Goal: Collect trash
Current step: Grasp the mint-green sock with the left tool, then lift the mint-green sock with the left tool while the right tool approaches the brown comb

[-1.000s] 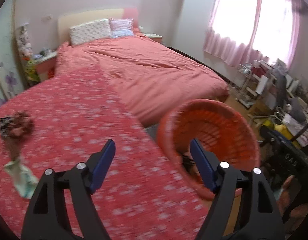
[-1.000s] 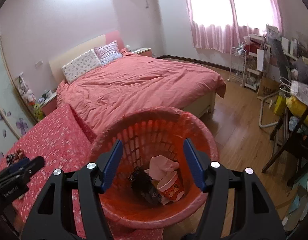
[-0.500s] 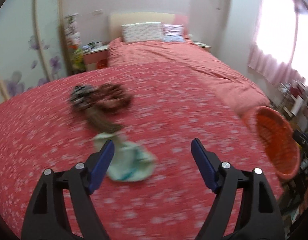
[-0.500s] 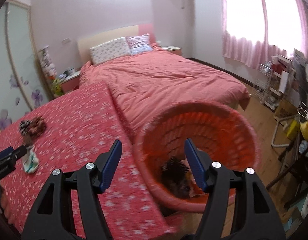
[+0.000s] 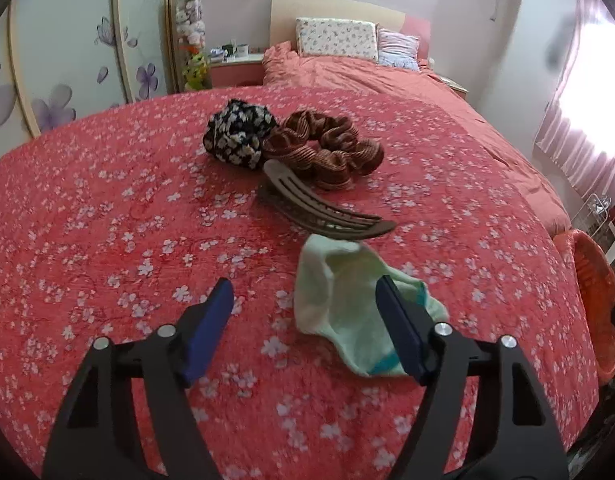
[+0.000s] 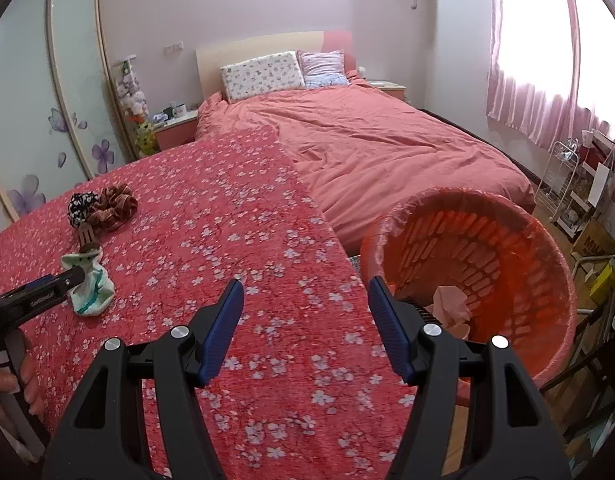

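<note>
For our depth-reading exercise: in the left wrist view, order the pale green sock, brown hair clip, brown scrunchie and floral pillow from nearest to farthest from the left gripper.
1. Pale green sock, at the closing jaws' right side.
2. Brown hair clip, just beyond.
3. Brown scrunchie, behind the clip.
4. Floral pillow, at the headboard.

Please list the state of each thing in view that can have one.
left gripper: closing, pads touching nothing
right gripper: open, empty
pale green sock: crumpled on the floral cover
hair claw: lying flat
orange basket: upright, holding trash
</note>
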Demonstrator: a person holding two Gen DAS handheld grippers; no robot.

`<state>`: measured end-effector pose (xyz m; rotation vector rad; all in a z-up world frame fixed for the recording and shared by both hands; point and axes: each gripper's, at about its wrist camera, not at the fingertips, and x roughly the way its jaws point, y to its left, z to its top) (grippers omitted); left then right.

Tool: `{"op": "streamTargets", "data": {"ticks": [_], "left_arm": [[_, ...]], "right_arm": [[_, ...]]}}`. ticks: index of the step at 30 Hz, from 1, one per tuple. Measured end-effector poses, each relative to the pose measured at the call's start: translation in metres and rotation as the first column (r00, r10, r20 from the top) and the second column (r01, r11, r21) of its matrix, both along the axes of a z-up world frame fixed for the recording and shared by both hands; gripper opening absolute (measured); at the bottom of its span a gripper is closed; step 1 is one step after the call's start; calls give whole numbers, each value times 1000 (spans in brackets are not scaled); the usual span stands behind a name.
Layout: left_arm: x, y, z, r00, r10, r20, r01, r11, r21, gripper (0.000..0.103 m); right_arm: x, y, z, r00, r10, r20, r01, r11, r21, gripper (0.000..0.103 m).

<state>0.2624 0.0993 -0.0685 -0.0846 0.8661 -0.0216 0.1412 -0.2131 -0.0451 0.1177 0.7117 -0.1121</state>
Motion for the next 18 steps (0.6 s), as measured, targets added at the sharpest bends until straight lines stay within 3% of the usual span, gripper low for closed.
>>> {"op": "streamTargets", "data": {"ticks": [2,5,7,9,12,18], "left_arm": [[6,1,-4,1000,4,-13,-4,1000,-10,67],[12,0,-7,1000,0,-26,0,1000,-18,52],[14,-2,-8,1000,-7,-21,6,1000,-13,38],[15,-1,-8,1000,-13,-22,12,1000,-19,16],[14,2,-7,1000,-21,-14,21,999,-34,9],[-2,18,-3,1000,-31,7,31,999,-40,8]], "right_arm": [[3,6,-2,1000,6,-6,-6,1000,-4,64],[6,13,-5,1000,18,-14,-18,1000,-8,64],[8,20,-7,999,27,-21,-27,1000,-13,64],[8,24,-8,999,34,-24,-34,999,-16,64],[8,30,-8,999,45,-27,-46,999,-21,64],[11,44,-6,997,71,-27,-72,997,-33,64]]}}
